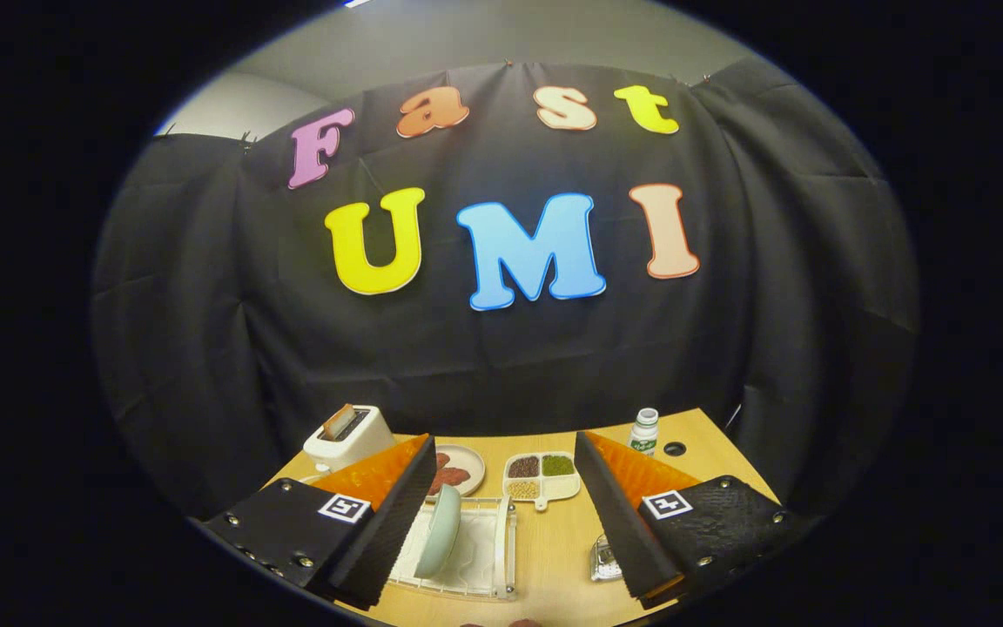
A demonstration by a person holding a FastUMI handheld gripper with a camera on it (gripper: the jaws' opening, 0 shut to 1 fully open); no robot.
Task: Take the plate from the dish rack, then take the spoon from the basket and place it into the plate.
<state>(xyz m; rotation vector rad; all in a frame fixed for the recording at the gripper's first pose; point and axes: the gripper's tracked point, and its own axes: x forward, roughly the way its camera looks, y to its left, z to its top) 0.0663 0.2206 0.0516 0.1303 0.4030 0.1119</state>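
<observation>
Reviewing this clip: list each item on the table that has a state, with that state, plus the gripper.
gripper: fingers open, holding nothing, above the table
plate: standing on edge in the dish rack, not yet taken
toaster: a slice sticking up from the slot
divided tray: compartments filled with grains
small dish: has reddish food on it
bottle: upright, cap on

Black cloth (pixel 501 348) drapes across the whole back of the booth, creased and falling in folds at both sides. Above it, at the top of the frame, a plain pale wall (pixel 484 35) shows. Down low, a light wooden table (pixel 554 540) runs up to the cloth, a small round hole (pixel 675 448) near its far right corner.
</observation>
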